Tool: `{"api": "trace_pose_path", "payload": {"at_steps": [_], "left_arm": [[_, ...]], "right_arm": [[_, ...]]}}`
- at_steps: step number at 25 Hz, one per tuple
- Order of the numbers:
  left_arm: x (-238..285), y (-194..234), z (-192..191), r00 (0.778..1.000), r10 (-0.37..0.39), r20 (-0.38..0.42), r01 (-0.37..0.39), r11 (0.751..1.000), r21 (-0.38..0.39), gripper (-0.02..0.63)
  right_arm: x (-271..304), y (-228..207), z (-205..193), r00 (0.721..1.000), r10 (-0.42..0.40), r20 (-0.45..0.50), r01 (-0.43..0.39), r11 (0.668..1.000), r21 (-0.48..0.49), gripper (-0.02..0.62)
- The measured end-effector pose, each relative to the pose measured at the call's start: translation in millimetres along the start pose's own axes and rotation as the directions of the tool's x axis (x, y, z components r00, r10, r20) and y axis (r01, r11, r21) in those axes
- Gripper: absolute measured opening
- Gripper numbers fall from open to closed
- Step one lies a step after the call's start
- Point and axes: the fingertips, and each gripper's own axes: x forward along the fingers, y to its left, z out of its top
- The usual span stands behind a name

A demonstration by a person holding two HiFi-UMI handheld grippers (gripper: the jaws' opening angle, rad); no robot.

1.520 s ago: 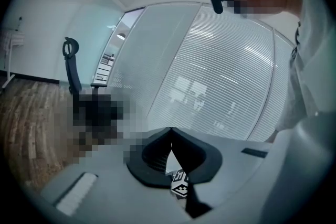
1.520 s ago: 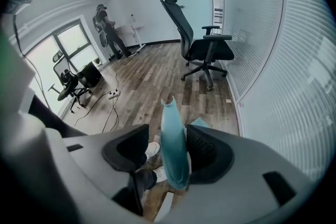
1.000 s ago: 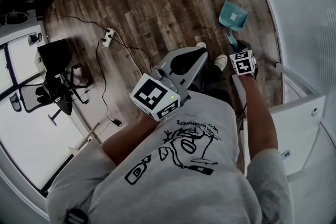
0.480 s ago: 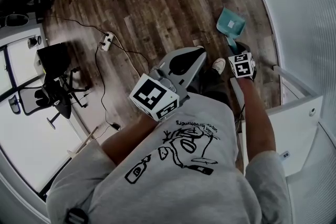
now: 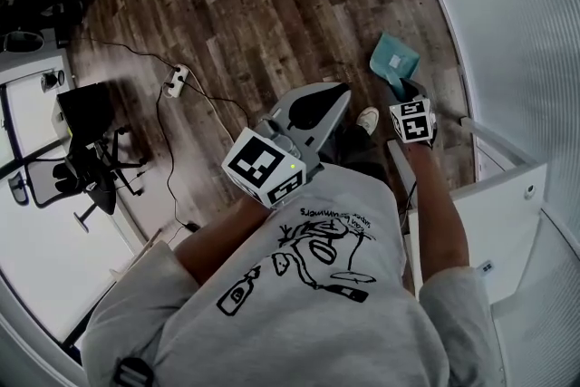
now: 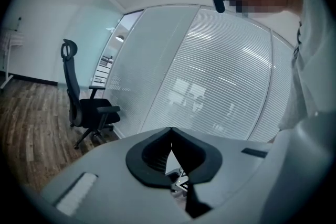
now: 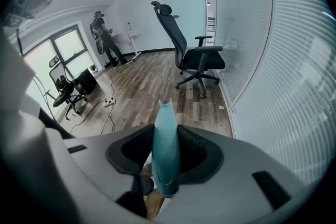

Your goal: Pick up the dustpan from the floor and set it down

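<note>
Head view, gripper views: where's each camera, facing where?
Head view: on the head, steeply down at floor; shows shirt, arms, left tongs, right tongs.
Left gripper view: on left tongs, toward blinds; shows shut empty tongs, shirt.
Right gripper view: on right tongs, over floor toward chair; tongs clamp dustpan.
Head and right gripper views share the dustpan.

Teal dustpan (image 5: 395, 61), dk wood-grain floor (image 5: 245, 4)

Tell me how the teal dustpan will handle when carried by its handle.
Probably stiff: the dustpan juts out unbent from the right gripper. Likely light, since it looks like thin plastic. Its smooth, narrow handle might pivot in the grip.
</note>
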Motion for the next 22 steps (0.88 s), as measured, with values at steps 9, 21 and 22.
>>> {"api": "trace_pose_path", "payload": {"at_steps": [9,21,22], "left_arm": [[8,-8,10,0.999,-0.026,0.038,0.025,1.0,0.011,0.002],[8,-21,29,0.996,-0.048,0.069,0.043,0.997,0.061,0.002],[8,-21,31,0.996,-0.047,0.072,0.042,0.997,0.062,0.002]], "right_arm": [[-28,0,10,1.0,-0.002,0.015,0.002,1.0,-0.008,0.129],[-80,12,50,0.997,0.019,0.073,-0.016,0.999,-0.036,0.129],[-86,13,55,0.997,0.019,0.08,-0.016,0.999,-0.036,0.129]]}}
